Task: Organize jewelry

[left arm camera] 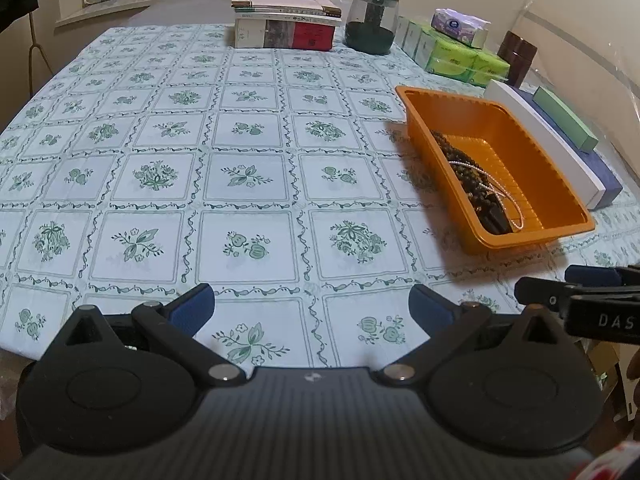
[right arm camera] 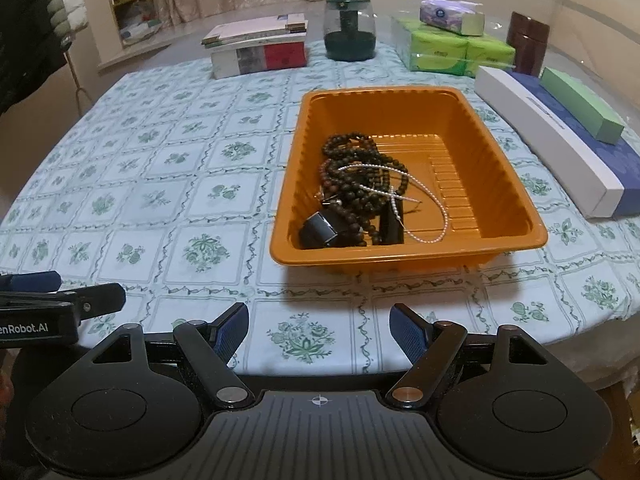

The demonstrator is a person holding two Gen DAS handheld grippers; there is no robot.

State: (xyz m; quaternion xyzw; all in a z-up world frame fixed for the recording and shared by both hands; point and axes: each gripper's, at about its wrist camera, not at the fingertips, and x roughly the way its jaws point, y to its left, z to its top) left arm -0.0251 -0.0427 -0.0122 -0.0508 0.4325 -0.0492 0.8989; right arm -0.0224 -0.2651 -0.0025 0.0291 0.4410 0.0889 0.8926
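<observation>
Both grippers hang low over the near edge of the surface (right arm camera: 120, 168), w/ floral green-and-white cloth on it. Left gripper (left arm camera: 311, 306): jaws spread wide, nothing between them, blue pads over bare cloth. Right gripper (right arm camera: 319, 330): jaws also wide apart, empty, aimed at the orange tray (right arm camera: 500, 168), which sits just ahead of it; in the left wrist view the tray is off to the right. Inside the tray, toward its left/near part: a tangle of dark bead strands (right arm camera: 356, 176), a thin pearl chain (right arm camera: 434, 210) draped across them and looping toward the tray's middle, and a small black box-like piece (right arm camera: 320, 232) at the near-left corner, touching the beads. Rest of the tray floor is bare ribbed plastic. Far side of the surface: stack of books (right arm camera: 260, 46), dark green jar (right arm camera: 350, 30), green tissue packs (right arm camera: 452, 54) w/ a purple-white pack (right arm camera: 452, 12) on top, brown canister (right arm camera: 528, 42). Right of the tray, apart from it: long white box (right arm camera: 548, 144) beside a blue box (right arm camera: 600, 148) carrying a green box (right arm camera: 584, 106).
</observation>
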